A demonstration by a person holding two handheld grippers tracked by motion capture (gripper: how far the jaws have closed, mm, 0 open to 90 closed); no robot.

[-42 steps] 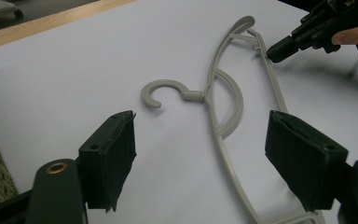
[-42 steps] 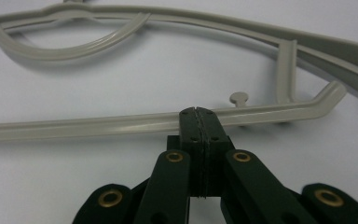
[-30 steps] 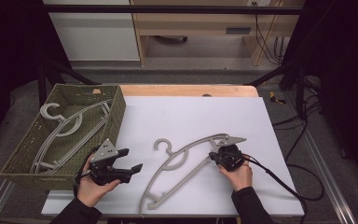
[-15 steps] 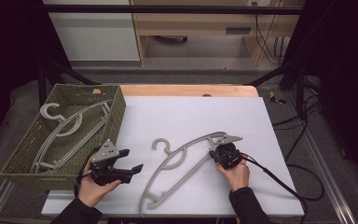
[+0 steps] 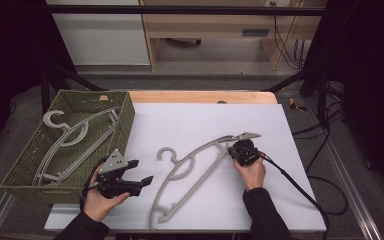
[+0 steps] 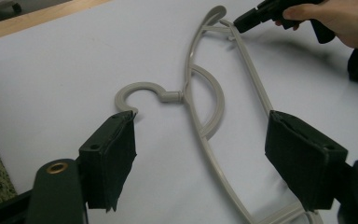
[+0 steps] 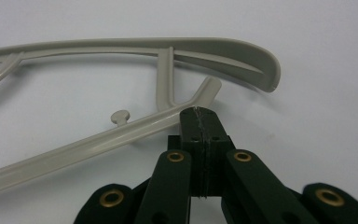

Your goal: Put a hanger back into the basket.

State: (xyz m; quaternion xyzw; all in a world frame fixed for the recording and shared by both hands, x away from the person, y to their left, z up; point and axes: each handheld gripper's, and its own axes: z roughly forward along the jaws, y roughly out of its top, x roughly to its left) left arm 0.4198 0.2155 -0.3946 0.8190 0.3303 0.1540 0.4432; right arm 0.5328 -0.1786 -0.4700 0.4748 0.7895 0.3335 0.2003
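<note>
Since the earlier frame the right gripper (image 5: pixel 231 150), jaws together and empty, has nudged the grey hanger (image 5: pixel 192 172) slightly leftward, mid-table toward the near edge. The left gripper (image 5: pixel 141 172) is unmoved, jaws apart.

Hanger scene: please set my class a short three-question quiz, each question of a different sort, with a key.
1. True or false: the right claw has its jaws wide apart.
2. Where does the second hanger lie? A) in the green basket B) on the floor C) in the left claw
3. Fill in: the hanger on the table has its hook pointing towards the ____ claw.

Key:
1. False. Its jaws are pressed together, with their tip against the lower bar at the hanger's end.
2. A. It lies inside the basket at the table's left edge.
3. Left. In the left gripper view, the hook ends just by one of that open claw's pads.
</note>
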